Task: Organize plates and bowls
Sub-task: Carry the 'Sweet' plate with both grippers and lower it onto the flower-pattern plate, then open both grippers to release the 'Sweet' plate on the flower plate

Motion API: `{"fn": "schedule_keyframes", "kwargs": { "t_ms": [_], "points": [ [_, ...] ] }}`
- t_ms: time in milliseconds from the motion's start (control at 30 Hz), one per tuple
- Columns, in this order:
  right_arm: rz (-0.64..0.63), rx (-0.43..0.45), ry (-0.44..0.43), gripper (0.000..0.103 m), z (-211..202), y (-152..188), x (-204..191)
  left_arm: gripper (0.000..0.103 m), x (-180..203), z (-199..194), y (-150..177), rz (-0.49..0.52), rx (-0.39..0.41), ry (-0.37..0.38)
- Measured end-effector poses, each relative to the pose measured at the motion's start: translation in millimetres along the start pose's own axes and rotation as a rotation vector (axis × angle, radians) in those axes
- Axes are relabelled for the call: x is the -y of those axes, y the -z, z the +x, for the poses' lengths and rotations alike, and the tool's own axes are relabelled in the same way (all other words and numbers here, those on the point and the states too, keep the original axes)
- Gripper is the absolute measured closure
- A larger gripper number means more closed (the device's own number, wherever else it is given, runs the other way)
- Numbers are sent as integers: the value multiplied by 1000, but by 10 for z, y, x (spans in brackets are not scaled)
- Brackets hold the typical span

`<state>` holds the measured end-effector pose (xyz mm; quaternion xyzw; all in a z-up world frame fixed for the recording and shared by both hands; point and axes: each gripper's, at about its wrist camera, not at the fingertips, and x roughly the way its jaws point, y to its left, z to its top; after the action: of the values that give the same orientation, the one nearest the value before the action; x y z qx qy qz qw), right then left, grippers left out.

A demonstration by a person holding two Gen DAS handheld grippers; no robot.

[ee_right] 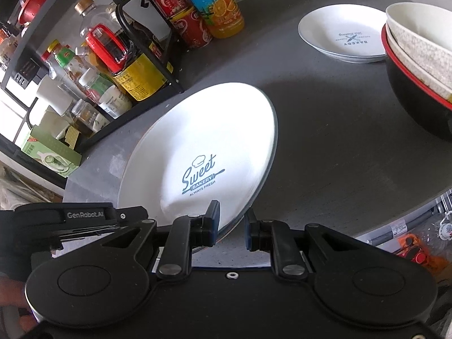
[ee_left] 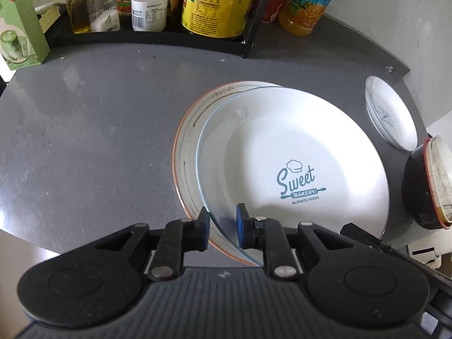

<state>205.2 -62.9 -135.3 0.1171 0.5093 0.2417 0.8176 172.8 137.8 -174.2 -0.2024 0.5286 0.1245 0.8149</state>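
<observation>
A white "Sweet Bakery" plate [ee_left: 293, 152] lies on a larger plate with an orange rim [ee_left: 188, 130] on the grey table. My left gripper [ee_left: 223, 227] is open, its blue pads on either side of the white plate's near rim with a gap. In the right wrist view the same white plate [ee_right: 203, 147] is straddled at its near edge by my right gripper [ee_right: 231, 224], also open with a gap. Two small white dishes [ee_left: 391, 113] are stacked at the far right; they also show in the right wrist view [ee_right: 343, 34]. A black bowl with a red rim [ee_right: 415, 96] holds speckled bowls [ee_right: 421, 42].
A black rack [ee_left: 254, 22] with bottles and jars stands along the table's back edge. A green box [ee_left: 19, 25] sits at the back left. An orange juice bottle [ee_right: 217, 2] and red cans [ee_right: 180, 14] stand beside the rack. The table edge [ee_right: 395, 217] is at the right.
</observation>
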Motion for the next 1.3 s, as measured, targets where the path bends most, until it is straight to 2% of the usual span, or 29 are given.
{"fn": "schedule_keyframes", "kwargs": {
  "t_ms": [267,433,533,633,733,900,1000,1133,1300],
  "points": [
    [4,-2,23,87,30,-59,19,80,93,91,-117,80,-34,-27],
    [29,-9,26,89,45,-75,80,78,111,134,-209,85,-71,-43],
    [22,-6,33,90,52,-94,74,76,149,80,-286,127,-26,-121],
    [25,-6,34,90,58,-102,81,73,133,64,-390,133,-18,-101],
    [21,-12,41,91,68,-112,77,72,92,80,-489,108,-19,-114],
    [29,-23,50,91,113,-144,72,68,55,144,-582,81,-36,-73],
    [29,-30,63,89,127,-158,72,67,51,180,-602,81,-32,-66],
    [27,-30,83,79,138,-166,87,67,108,205,-626,116,-34,-93],
    [48,-27,69,78,155,-176,124,67,190,209,-623,177,-29,-133]
  ]
}}
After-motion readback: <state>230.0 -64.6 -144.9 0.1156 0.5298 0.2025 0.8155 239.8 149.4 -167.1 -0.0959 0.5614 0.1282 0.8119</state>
